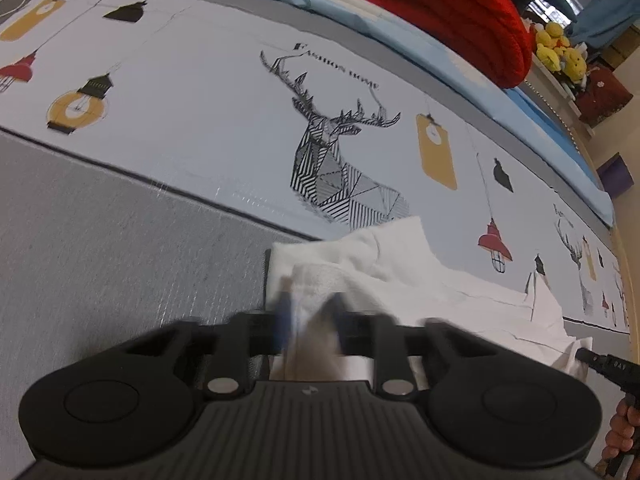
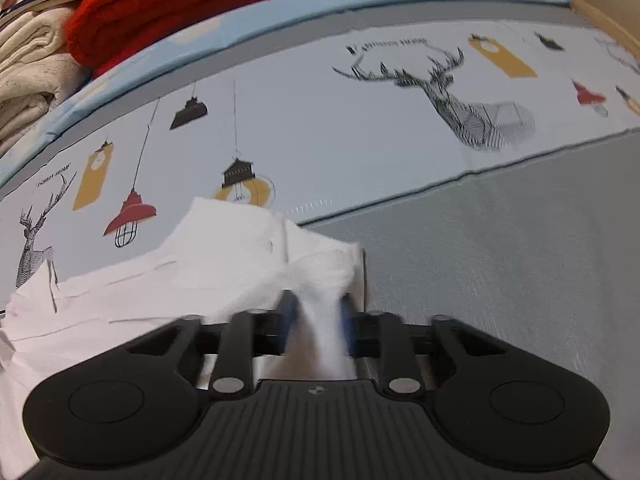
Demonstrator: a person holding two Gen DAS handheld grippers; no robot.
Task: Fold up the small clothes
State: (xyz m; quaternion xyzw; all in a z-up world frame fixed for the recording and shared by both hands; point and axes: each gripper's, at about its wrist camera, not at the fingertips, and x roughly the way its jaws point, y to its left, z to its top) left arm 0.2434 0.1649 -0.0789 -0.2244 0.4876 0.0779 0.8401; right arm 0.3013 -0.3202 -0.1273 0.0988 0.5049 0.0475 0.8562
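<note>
A small white garment (image 1: 400,256) lies on a bed cover printed with deer and lamps (image 1: 200,92). In the left wrist view, my left gripper (image 1: 310,308) is shut on the garment's left corner, and white cloth bunches between the blue pads (image 1: 285,312). The right wrist view shows the same white garment (image 2: 224,248) spreading to the left. My right gripper (image 2: 318,308) is shut on its right corner, where the fabric is pinched into a ridge between the pads (image 2: 289,312). Both corners sit over the grey band of the cover (image 2: 500,260).
A red knitted piece (image 1: 452,12) and a light blue sheet (image 1: 360,12) lie along the far side of the bed. Cream folded clothes (image 2: 28,60) are stacked at the far left. Yellow plush toys (image 1: 560,48) sit beyond the bed. A person's hand (image 1: 624,428) shows at the right edge.
</note>
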